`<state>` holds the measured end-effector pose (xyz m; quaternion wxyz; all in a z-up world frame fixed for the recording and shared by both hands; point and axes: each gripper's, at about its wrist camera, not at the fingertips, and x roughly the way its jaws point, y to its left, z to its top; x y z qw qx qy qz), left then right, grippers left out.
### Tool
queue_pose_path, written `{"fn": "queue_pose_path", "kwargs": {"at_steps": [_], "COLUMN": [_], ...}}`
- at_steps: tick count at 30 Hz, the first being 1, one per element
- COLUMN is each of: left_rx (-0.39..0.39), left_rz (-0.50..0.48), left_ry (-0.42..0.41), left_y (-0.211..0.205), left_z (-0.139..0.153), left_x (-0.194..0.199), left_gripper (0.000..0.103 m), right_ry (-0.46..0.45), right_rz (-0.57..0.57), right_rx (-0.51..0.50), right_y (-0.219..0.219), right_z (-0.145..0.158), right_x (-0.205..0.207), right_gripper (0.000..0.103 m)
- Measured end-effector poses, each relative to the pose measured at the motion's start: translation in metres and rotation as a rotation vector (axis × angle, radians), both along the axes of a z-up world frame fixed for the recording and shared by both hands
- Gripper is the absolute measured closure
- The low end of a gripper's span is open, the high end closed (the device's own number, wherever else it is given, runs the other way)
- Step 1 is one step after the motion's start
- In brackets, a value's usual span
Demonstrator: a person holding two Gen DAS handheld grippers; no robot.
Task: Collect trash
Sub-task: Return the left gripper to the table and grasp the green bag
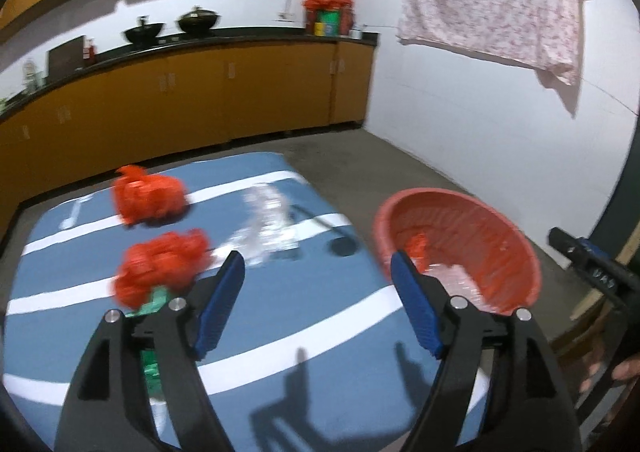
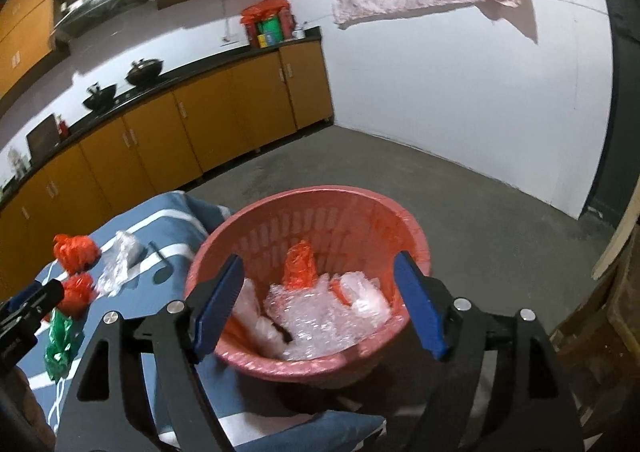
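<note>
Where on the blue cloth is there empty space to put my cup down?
The bare patch of blue striped cloth lies between the nearer red bag and the pink basket, right under the open left gripper. It is crowded farther left and back: two red bags, a green wrapper and clear plastic.

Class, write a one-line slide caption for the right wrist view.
Open right gripper above the pink slatted plastic basket holding clear crumpled plastic wrap.

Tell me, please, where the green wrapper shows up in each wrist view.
Left wrist: green wrapper low left, partly behind the left gripper's finger.
Right wrist: far left, below the red bags.
Shared landmark: the pink basket, to its right in both.
</note>
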<state>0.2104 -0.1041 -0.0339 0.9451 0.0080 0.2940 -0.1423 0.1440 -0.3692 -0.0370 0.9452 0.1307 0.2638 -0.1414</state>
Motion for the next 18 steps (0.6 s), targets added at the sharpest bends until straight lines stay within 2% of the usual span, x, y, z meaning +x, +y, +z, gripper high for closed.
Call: {"fn": "queue_pose_path", "kwargs": {"at_steps": [7, 10, 13, 18], "left_rx": [0.034, 0.044, 0.047, 0.048], "left_rz": [0.156, 0.193, 0.211, 0.199], "left_ry": [-0.003, 0.015, 0.069, 0.165], "left_y": [0.073, 0.098, 0.119, 0.120], "left_z": [-0.006, -0.013, -0.027, -0.048], "left_x": [-0.014, -0.018, -0.017, -0.001], "left_gripper": [0.024, 0.023, 0.023, 0.023], "right_ry": [0.010, 0.016, 0.026, 0.036], "right_rz": [0.071, 0.094, 0.118, 0.153], "right_rx": [-0.010, -0.014, -0.021, -0.041], "right_y": [0.030, 0.041, 0.051, 0.064], "right_z": [0.001, 0.000, -0.001, 0.000], "right_x": [0.004, 0.005, 0.008, 0.011], "right_gripper": [0.026, 0.026, 0.026, 0.026]}}
